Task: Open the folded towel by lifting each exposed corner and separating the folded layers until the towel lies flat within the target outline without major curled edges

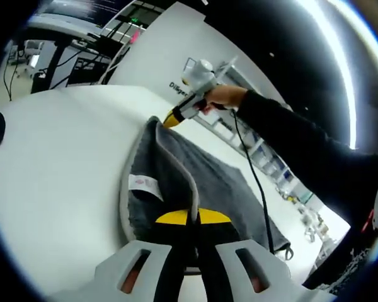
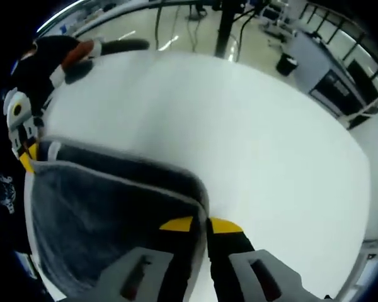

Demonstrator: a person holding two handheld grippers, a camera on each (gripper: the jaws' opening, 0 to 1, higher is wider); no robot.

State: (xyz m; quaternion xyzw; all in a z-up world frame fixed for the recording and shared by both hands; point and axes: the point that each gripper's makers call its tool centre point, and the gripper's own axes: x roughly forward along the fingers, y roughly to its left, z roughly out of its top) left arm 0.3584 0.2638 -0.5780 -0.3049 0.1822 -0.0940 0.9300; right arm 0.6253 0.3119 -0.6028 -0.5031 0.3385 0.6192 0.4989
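My work surface is a smooth white round-edged table (image 1: 57,163), and beyond it, toward the top of both views, stand dark desks, cables and shelving. One dark grey towel with pale grey piping (image 1: 201,182) lies on it. My left gripper (image 1: 193,217), at the bottom centre of the left gripper view, is clamped on its near edge, and my right gripper (image 2: 201,224) pinches a corner at the bottom centre of the right gripper view.

The towel (image 1: 201,182) lies on the worktop (image 1: 57,170), held at two corners. The left gripper (image 1: 192,217) clamps its near edge, with the label (image 1: 145,184) just to the left. The right gripper (image 1: 170,119) pinches the far corner, beyond the towel.
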